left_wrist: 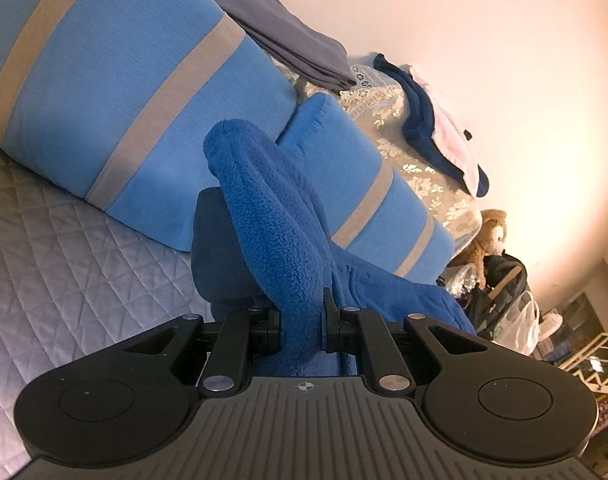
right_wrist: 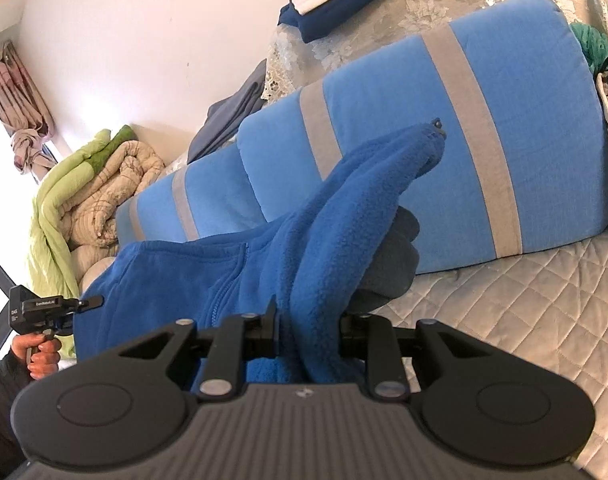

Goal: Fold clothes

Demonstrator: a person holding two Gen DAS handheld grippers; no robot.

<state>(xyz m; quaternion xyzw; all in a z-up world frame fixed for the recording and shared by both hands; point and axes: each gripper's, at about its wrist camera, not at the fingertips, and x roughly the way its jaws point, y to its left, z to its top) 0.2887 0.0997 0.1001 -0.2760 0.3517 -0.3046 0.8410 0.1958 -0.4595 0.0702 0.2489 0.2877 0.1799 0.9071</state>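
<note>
A royal-blue fleece jacket (left_wrist: 276, 216) is lifted off the quilted bed. My left gripper (left_wrist: 302, 322) is shut on a thick fold of it, and the fleece bulges up past the pads. In the right wrist view the same jacket (right_wrist: 344, 216) stretches between both hands, its zipper and body hanging at lower left. My right gripper (right_wrist: 308, 328) is shut on another bunched edge of the fleece. The other gripper (right_wrist: 44, 306) shows at far left, held by a hand (right_wrist: 40, 356). A dark grey lining part sits behind the fleece in both views.
Blue pillows with grey stripes (left_wrist: 116, 92) (right_wrist: 444, 132) lie behind the jacket on the quilted cover (left_wrist: 64, 264). Folded grey clothes (left_wrist: 288, 40), a navy and pink pile (left_wrist: 440, 128), a green and beige duvet (right_wrist: 88, 200) and a teddy bear (left_wrist: 488, 236) are near the wall.
</note>
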